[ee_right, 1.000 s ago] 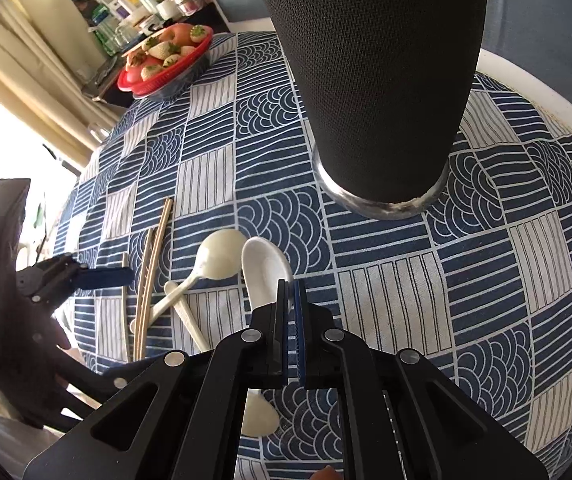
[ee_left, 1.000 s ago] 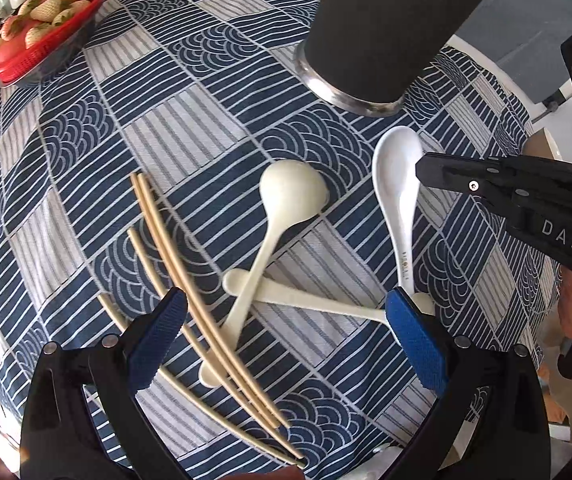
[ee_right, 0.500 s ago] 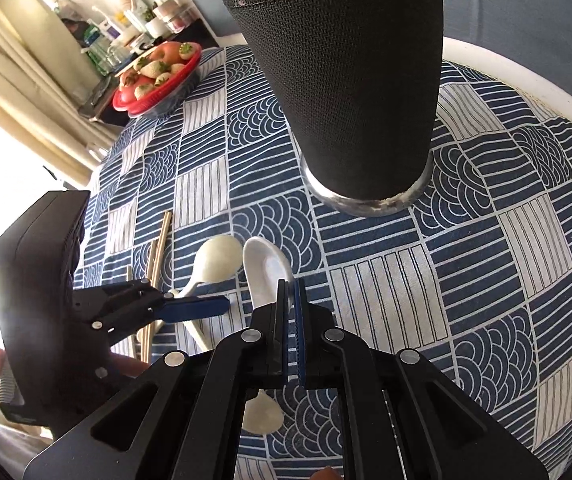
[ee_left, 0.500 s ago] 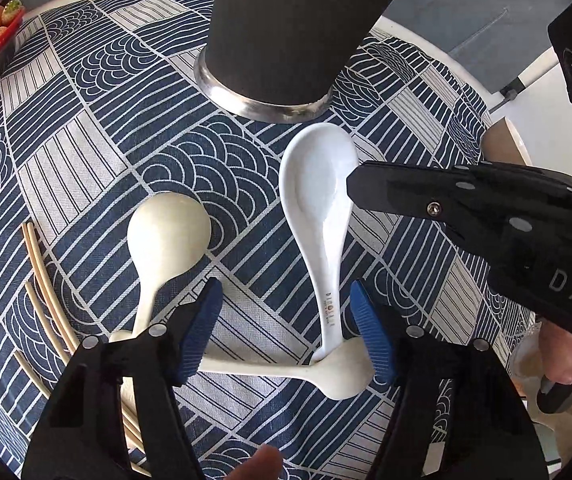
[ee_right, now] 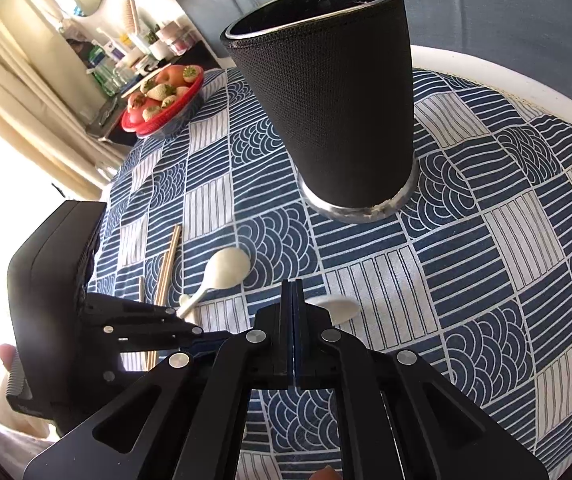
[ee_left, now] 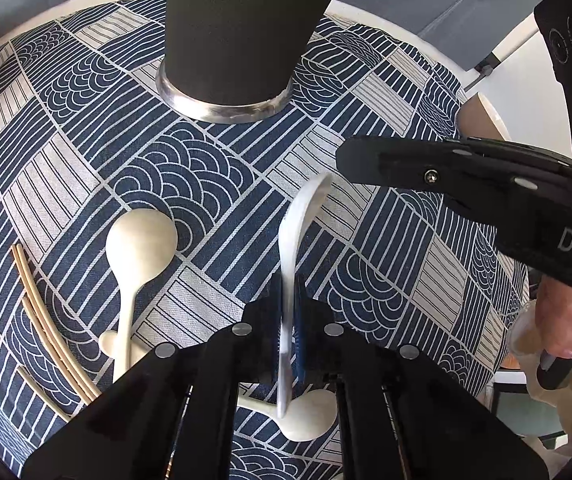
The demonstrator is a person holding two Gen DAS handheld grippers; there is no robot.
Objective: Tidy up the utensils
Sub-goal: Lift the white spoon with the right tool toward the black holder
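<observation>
My left claw [ee_left: 287, 336] was clamped on the handle of the white spoon [ee_left: 291, 240], its blue pads pressing both sides; the spoon stood on edge, bowl pointing toward the black holder [ee_left: 242, 28]. My right claw [ee_right: 292, 308] was closed with nothing between its pads, hovering just right of the white spoon's bowl [ee_right: 335, 307]. The black holder, a tall fabric-covered cup with a metal base ring, stood upright on the counter [ee_right: 485, 240], beyond the spoons. One cream spoon [ee_left: 138, 256] lay bowl-down on the patterned blue cloth, left of the gripped spoon. A second cream spoon [ee_left: 305, 420] lay crosswise under the left claw, its bowl showing beneath the white spoon's handle end. Wooden chopsticks [ee_left: 46, 320] lay loose at far left. A red bowl of fruit [ee_right: 162, 100] sat at the counter's far edge.
</observation>
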